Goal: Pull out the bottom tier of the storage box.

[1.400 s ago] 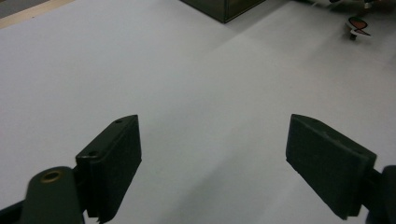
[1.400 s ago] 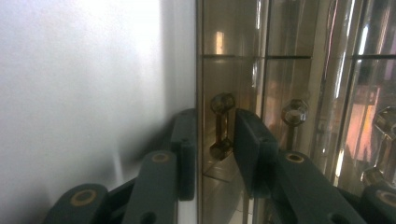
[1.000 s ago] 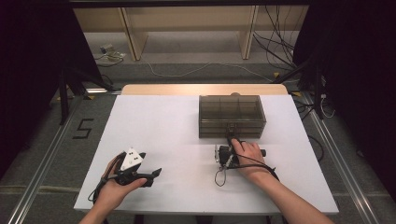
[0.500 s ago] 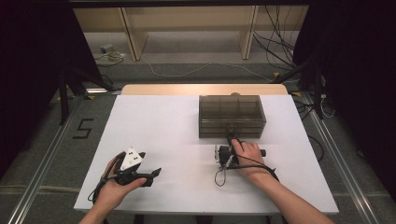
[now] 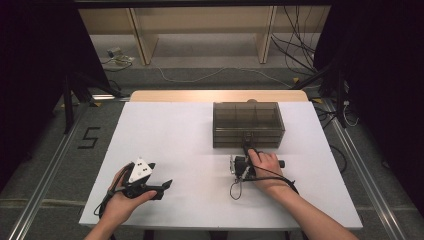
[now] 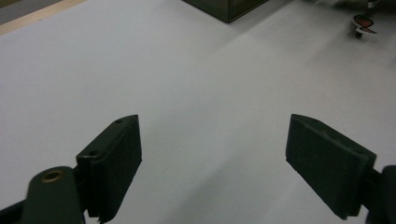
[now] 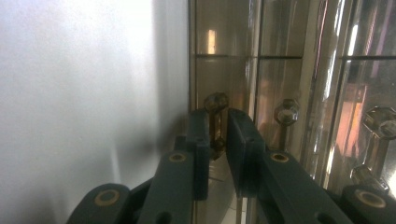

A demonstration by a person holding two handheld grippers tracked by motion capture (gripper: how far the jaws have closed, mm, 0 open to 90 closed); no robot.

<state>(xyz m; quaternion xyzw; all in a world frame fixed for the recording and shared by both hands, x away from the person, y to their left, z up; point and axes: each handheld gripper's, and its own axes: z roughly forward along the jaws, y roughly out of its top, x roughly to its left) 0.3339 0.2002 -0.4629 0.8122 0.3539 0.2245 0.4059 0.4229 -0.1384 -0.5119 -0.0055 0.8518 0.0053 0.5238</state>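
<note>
While the left gripper (image 5: 161, 186) rests low on the white table (image 5: 175, 135) with its jaws spread wide over bare surface, the right gripper (image 7: 217, 135) is turned on its side at the front of the smoky clear drawer box (image 5: 248, 123). Its jaws have just been closing and now stand narrow around the bottom drawer's small faceted knob (image 7: 215, 102); pad contact cannot be confirmed. The box sits right of centre, towards the table's far side.
</note>
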